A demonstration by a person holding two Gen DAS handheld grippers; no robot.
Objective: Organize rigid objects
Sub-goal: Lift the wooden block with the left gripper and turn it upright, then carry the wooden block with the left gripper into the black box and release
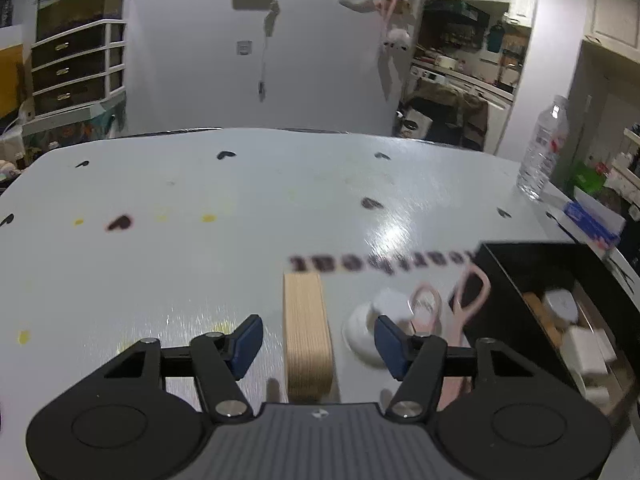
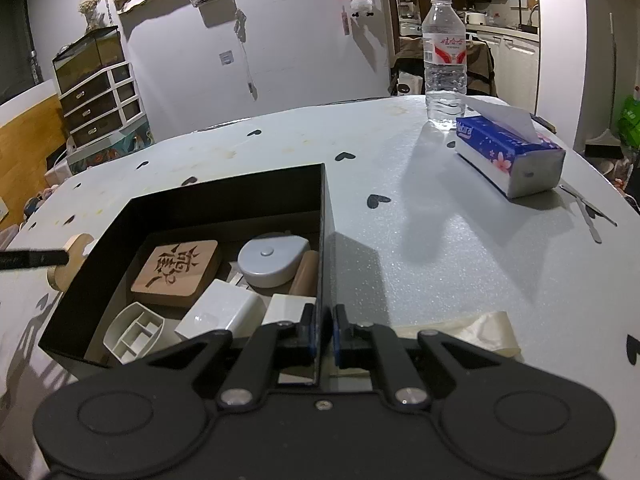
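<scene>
**Right gripper clamped on box wall, left gripper wide open over wood block**

Right gripper (image 2: 323,330): jaws nearly closed, pinching the right-hand wall of the black box (image 2: 224,196) near its close corner. One pad inside the box, one outside. The wall runs straight away from the gripper.

Inside the box, near to far: white divided tray (image 2: 134,332), white adapter block (image 2: 220,312), carved wooden square (image 2: 176,272), grey round tape-measure-like case (image 2: 272,260). A wooden cylinder (image 2: 306,274) leans along the right wall. Box looks fairly full at the near end.

Left gripper (image 1: 318,338): jaws spread wide, gripping nothing. Wooden block (image 1: 307,332) lies lengthwise between the pads, with a gap on each side. Cannot tell the height above it.

Just right of the block: white round object (image 1: 362,328), blurred, partly behind the right pad. Next to it, pink scissors (image 1: 460,304), handles close to the box's corner.

Open room: table (image 1: 180,240) left of and beyond the block is bare apart from printed hearts and stains. Right of the box there is clear surface out to the tissue pack (image 2: 510,156) and water bottle (image 2: 444,60) near the far edge. Cream tape-like strip (image 2: 480,332) sits just right of the right gripper. Thin metal tool (image 2: 588,210) lies at the right edge.
</scene>
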